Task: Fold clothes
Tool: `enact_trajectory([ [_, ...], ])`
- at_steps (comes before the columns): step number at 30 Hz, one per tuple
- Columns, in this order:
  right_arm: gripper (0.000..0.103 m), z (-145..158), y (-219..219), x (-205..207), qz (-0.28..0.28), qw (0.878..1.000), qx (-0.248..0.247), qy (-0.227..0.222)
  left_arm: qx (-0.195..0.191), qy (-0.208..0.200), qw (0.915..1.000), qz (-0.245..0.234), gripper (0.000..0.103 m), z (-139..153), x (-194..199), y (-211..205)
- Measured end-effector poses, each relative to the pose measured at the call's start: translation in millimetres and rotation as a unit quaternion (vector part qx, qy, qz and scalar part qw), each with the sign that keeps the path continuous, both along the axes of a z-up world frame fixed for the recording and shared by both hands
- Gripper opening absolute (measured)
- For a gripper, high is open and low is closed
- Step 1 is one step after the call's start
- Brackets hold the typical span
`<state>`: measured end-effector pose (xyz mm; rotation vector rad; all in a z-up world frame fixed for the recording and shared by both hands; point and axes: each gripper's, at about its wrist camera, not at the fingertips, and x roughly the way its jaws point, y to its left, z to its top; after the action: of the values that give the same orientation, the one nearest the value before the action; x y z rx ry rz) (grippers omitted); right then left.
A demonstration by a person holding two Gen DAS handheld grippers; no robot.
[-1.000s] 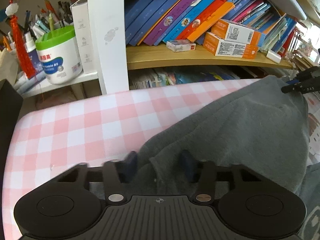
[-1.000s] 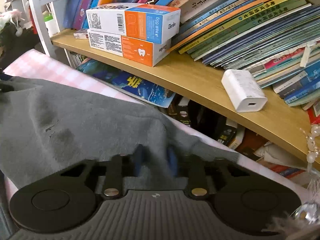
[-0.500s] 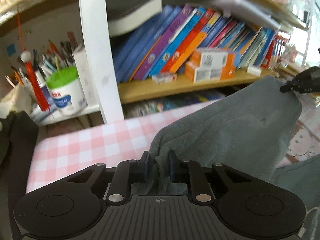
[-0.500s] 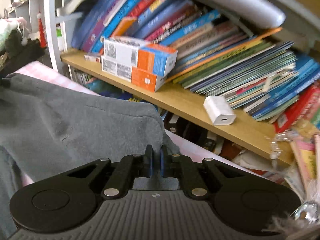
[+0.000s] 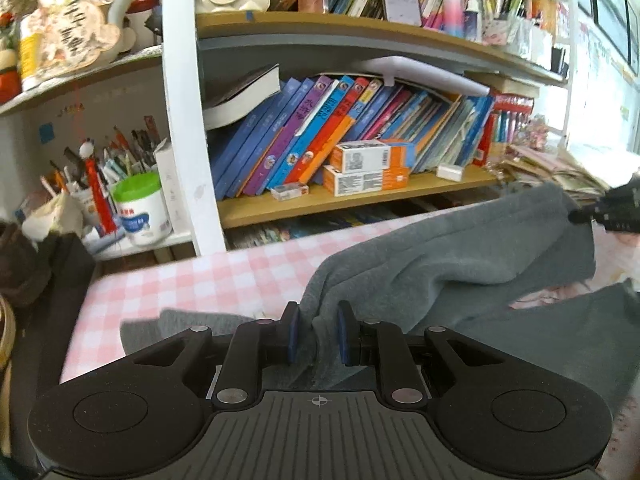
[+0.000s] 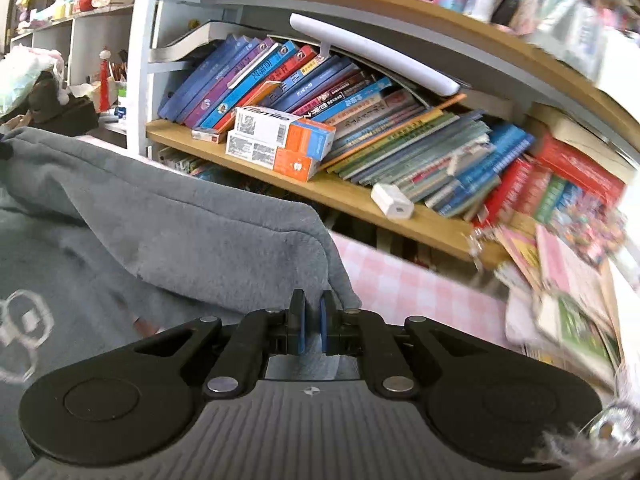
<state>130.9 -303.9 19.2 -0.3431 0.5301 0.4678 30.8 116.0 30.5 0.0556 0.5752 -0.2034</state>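
A grey fleece garment (image 5: 460, 256) is held up above the pink checked tablecloth (image 5: 200, 280). My left gripper (image 5: 316, 332) is shut on a bunched edge of it. My right gripper (image 6: 311, 326) is shut on the other edge, a rounded corner (image 6: 224, 248). The cloth spans between the two grippers. The right gripper's tip also shows at the right edge of the left wrist view (image 5: 616, 212). More of the garment lies on the table below, with a pale print (image 6: 20, 332) on it.
A bookshelf (image 5: 360, 200) with leaning books and orange-white boxes (image 5: 368, 168) stands behind the table. A green-lidded white tub (image 5: 142, 210) and pens stand at the left. A stack of magazines (image 6: 568, 280) lies at the right.
Both grippers have risen and drawn back from the shelf, lifting the grey garment off the table. The left jaws closed on the cloth a second ago.
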Motion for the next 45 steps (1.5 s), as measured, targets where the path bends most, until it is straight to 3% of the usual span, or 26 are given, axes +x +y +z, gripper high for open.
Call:
enact_trajectory([
  [7, 0.007, -12, -14, -72, -0.023, 0.999, 0.016, 0.038, -0.031, 0.044, 0.9985, 0.006, 0.022, -24, -48, -7],
  [10, 0.007, -16, -15, -89, -0.032, 0.998, 0.024, 0.058, -0.029, 0.067, 0.9972, 0.014, 0.023, -37, -63, -10],
  [14, 0.008, -23, -15, -105, -0.044, 0.995, 0.034, 0.085, -0.055, 0.074, 0.9949, 0.041, 0.026, -44, -83, -5],
  [17, 0.011, -28, -16, -112, -0.048, 0.992, 0.039, 0.113, -0.079, 0.077, 0.9915, 0.069, 0.036, -45, -95, 4],
  [23, 0.011, -32, -25, -116, -0.072, 0.979, 0.072, 0.175, -0.149, 0.085, 0.9769, 0.128, 0.039, -48, -115, 25],
  [25, 0.019, -29, -35, -114, -0.092, 0.968, 0.113, 0.203, -0.179, 0.083, 0.9692, 0.148, 0.044, -48, -118, 31],
  [26, 0.035, -28, -40, -113, -0.102, 0.962, 0.133, 0.217, -0.192, 0.082, 0.9653, 0.157, 0.045, -48, -119, 33],
  [27, 0.045, -26, -45, -112, -0.112, 0.954, 0.154, 0.231, -0.203, 0.082, 0.9618, 0.165, 0.047, -49, -119, 35],
  [30, 0.055, -22, -60, -110, -0.141, 0.928, 0.214, 0.271, -0.23, 0.08, 0.9522, 0.185, 0.048, -50, -117, 39],
  [31, 0.058, -20, -67, -108, -0.161, 0.911, 0.247, 0.287, -0.239, 0.081, 0.9483, 0.192, 0.048, -51, -116, 40],
  [34, 0.065, -20, -88, -104, -0.225, 0.849, 0.355, 0.319, -0.274, 0.085, 0.9332, 0.216, 0.048, -54, -114, 44],
  [38, 0.068, -29, -107, -99, -0.296, 0.747, 0.476, 0.356, -0.311, 0.092, 0.9155, 0.238, 0.048, -59, -111, 49],
  [39, 0.069, -33, -107, -96, -0.304, 0.733, 0.491, 0.361, -0.317, 0.092, 0.9124, 0.241, 0.048, -60, -111, 50],
  [41, 0.069, -38, -104, -91, -0.316, 0.719, 0.501, 0.363, -0.327, 0.093, 0.9076, 0.247, 0.048, -63, -111, 51],
  [45, 0.068, -57, -92, -80, -0.35, 0.692, 0.502, 0.382, -0.326, 0.094, 0.9063, 0.251, 0.048, -67, -111, 49],
])
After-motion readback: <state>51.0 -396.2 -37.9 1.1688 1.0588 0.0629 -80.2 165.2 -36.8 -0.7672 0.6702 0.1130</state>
